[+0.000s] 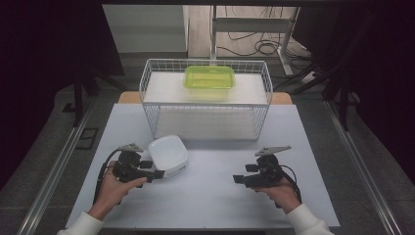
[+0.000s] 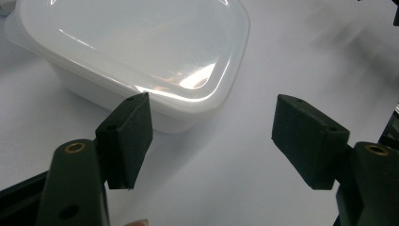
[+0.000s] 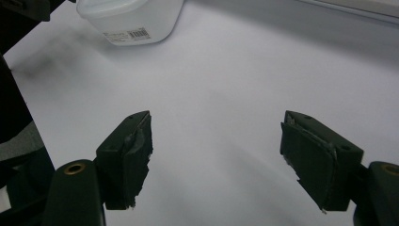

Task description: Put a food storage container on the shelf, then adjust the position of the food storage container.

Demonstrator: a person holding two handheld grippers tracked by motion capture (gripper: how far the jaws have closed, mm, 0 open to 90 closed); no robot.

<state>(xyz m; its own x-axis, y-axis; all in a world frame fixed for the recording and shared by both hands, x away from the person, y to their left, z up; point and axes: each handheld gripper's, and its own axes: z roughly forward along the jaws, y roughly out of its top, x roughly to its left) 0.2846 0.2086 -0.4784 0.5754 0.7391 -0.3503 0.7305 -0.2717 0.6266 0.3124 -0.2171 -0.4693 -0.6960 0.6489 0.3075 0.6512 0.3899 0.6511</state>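
Observation:
A white lidded plastic container (image 1: 168, 154) sits on the white table, left of centre. My left gripper (image 1: 157, 174) hovers low just in front of it, jaws open and empty; in the left gripper view the container (image 2: 136, 56) lies close ahead of the left pad, apart from it. My right gripper (image 1: 239, 179) is held low at the right, pointing left across bare tabletop, open and empty. From the right gripper view the container (image 3: 129, 19) shows far off with a barcode label. A green lidded container (image 1: 209, 77) rests on top of a wire basket (image 1: 205, 100) at the back.
The white table (image 1: 205, 196) has bare room between the two grippers and in front of the basket. Metal rails run along both sides on the floor. Desk legs and cables lie behind the table.

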